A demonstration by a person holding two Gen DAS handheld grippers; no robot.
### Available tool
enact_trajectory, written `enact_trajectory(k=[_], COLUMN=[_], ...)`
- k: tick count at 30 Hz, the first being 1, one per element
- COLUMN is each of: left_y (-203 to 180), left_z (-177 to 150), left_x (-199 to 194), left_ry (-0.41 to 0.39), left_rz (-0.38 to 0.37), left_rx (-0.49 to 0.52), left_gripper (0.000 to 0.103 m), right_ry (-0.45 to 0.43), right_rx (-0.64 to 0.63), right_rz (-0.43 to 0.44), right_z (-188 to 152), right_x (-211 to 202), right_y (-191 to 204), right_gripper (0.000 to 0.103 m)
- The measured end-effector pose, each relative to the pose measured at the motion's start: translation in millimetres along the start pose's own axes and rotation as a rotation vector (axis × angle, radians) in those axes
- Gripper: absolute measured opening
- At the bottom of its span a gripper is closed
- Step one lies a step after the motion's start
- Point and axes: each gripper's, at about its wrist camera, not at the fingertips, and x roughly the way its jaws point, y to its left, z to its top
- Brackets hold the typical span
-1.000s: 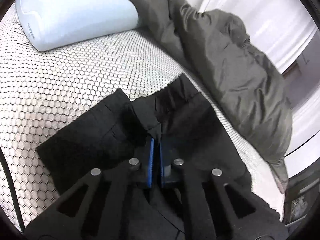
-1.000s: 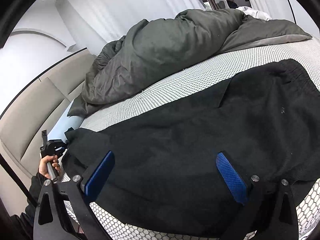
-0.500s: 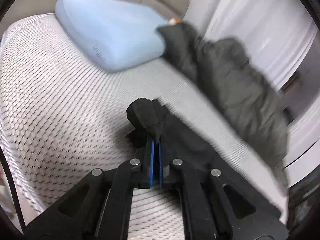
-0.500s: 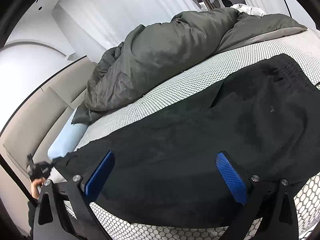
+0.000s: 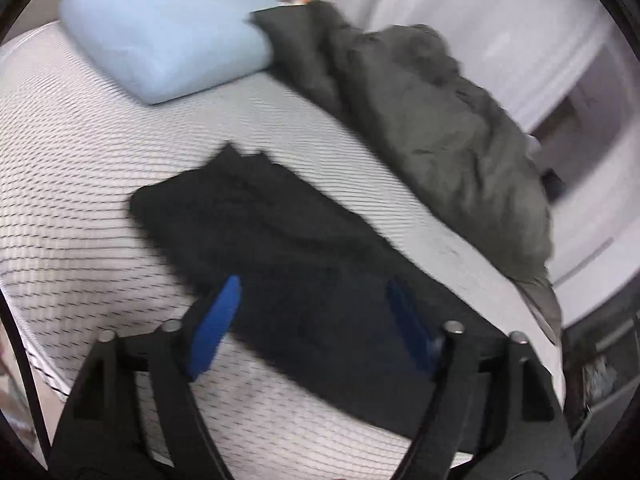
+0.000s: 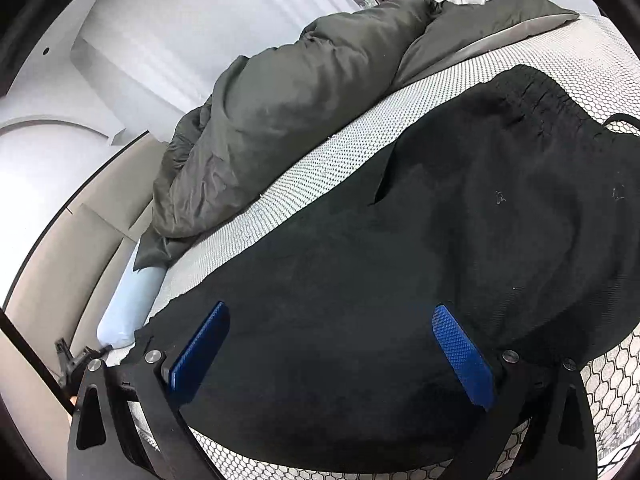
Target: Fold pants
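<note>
Black pants (image 6: 420, 280) spread flat on honeycomb mattress (image 5: 80, 208), left gripper (image 5: 316, 328) jaws opening, nothing pinched, view blurred, right gripper (image 6: 332, 356) spread wide above cloth, empty, duvet (image 6: 300, 112) behind, pillow (image 5: 160, 32) partly cut off.

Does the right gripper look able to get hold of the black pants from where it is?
Probably yes. The right gripper hangs with fingers spread just over the black pants, which lie flat on the mattress; nothing sits between.

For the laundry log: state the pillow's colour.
Pale blue pillow, plain with no pattern; clearest in the left wrist view.
</note>
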Motion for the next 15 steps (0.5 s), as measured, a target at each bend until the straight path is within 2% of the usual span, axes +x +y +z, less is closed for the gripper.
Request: enact_trajectory(k=[3, 6, 10, 13, 15], left_y=[-23.7, -38.2, -69.8, -86.2, -94.0], left_z=[-3.5, -8.9, -24.8, -31.2, -36.7], left_x=[-4.1, 4.0, 36.6, 71.7, 88.2], left_ry=[-0.005, 0.009, 0.056, 0.079, 0.085], left_rz=[-0.05, -0.101, -0.14, -0.168, -0.189], left_rx=[0.025, -0.032, -0.043, -0.061, -0.06], left_gripper=[0.084, 0.087, 0.087, 0.087, 0.087], right_ry=[0.036, 0.08, 0.122, 0.176, 0.214], right_rx=[-0.046, -0.135, -0.386, -0.562, -0.675], right_rz=[-0.012, -0.041, -0.2, -0.28, -0.307], right_z=[3.2, 16.3, 56.3, 82.6, 98.2], right_x=[0.6, -2.9, -11.5, -2.2, 9.2], right_y=[7.0, 16.1, 32.5, 37.6, 38.0], right_gripper=[0.103, 0.103, 0.103, 0.103, 0.097])
